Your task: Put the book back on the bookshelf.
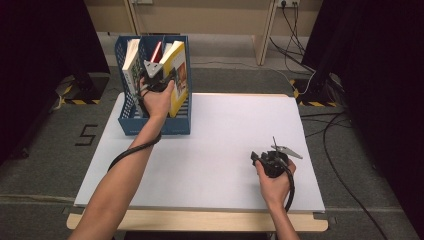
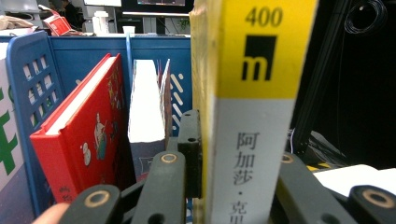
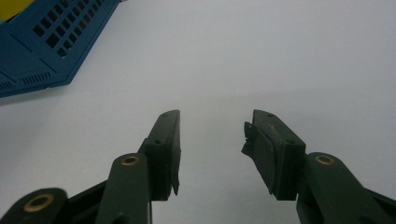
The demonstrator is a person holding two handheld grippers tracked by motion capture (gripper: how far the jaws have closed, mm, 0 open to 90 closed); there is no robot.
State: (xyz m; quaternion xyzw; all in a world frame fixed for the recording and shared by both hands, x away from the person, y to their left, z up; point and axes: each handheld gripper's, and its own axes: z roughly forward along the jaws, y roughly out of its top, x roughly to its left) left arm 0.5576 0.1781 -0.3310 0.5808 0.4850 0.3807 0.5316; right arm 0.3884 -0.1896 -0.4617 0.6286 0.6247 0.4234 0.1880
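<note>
My left gripper (image 1: 159, 80) was up at the far left of the table (image 1: 220, 145), reaching into the blue file rack (image 1: 131, 120), and its jaws were clamped on the spine of the yellow-and-white book (image 2: 252, 112). In the left gripper view that spine stood upright between my two black jaws, with the left pad pressed flat against it; the right pad was hidden behind the book, so I took the grip on that side from how tightly the spine sat. The book stood in the right-hand part of the rack. Left of it a red hardcover (image 2: 84, 135) leaned over to the right, and between the two a thin white book (image 2: 147, 112) stood against the rack's far wall. A green-and-white book (image 1: 131, 67) stood at the rack's left wall.

My right gripper (image 1: 274, 159) rested near the right front of the table, well apart from the rack, its jaws standing apart over bare white tabletop with nothing between them
</note>
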